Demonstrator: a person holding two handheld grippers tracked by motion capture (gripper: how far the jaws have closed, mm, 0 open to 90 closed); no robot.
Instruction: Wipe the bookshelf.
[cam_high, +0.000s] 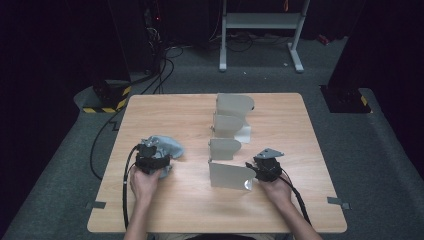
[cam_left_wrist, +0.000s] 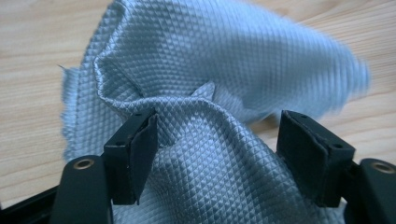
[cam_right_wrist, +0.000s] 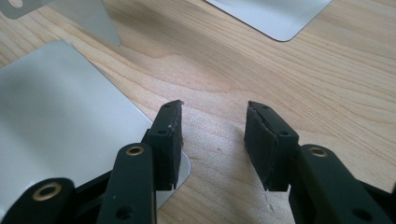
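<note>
Jaws of left gripper (cam_left_wrist: 217, 140) are parted around bunched grey cloth (cam_left_wrist: 224, 70); right gripper (cam_right_wrist: 212, 140) jaws are parted, empty, beside metal plate (cam_right_wrist: 60, 121) on counter (cam_right_wrist: 303, 84).

Metal bookends (cam_high: 230, 145) lined down the table (cam_high: 170, 210) middle between the hands, bare wood along near edge

A light wooden bench (cam_high: 165, 210) stands on grey carpet floor (cam_high: 60, 165). A crumpled pale blue cloth (cam_high: 167, 146) lies on its left half. Four grey metal plates stand upright in a row toward the right, from the nearest plate (cam_high: 227, 175) back to the farthest plate (cam_high: 232, 105).
</note>
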